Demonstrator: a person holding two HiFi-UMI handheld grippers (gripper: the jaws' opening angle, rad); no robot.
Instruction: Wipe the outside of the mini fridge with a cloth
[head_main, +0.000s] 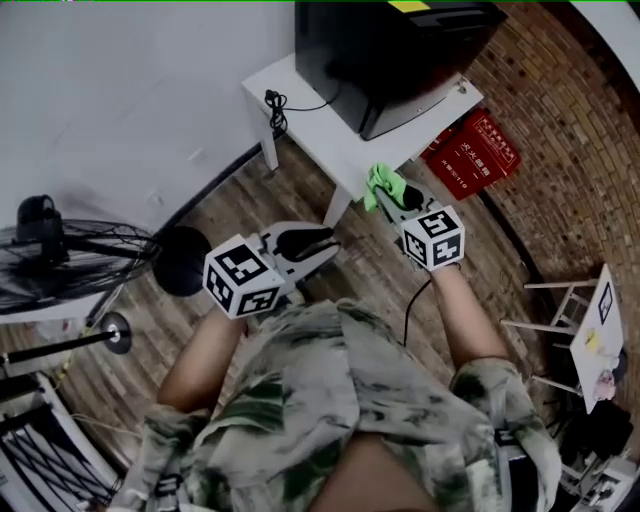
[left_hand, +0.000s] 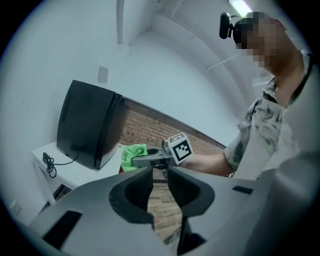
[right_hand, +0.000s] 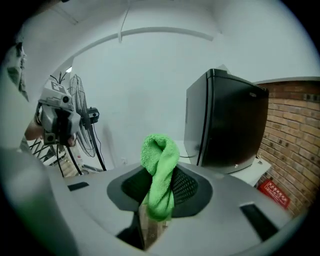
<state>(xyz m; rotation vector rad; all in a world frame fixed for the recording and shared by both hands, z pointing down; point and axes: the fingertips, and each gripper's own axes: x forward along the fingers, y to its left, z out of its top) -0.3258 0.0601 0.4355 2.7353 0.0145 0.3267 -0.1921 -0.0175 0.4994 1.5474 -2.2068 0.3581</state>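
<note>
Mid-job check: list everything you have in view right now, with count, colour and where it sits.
mini fridge: one, black, on the table
table: one, white, straight ahead of the person
cable: one, black, bundled on the table's left end
cloth: one, green, pinched in the right tool
box: one, red, low down beside the table's right end
fan: one, black, standing at the far left
stand: one, white, at the far right
left tool: one, grey, jaws slightly apart, nothing between them
right tool: one, grey, closed on the cloth, held out towards the table
</note>
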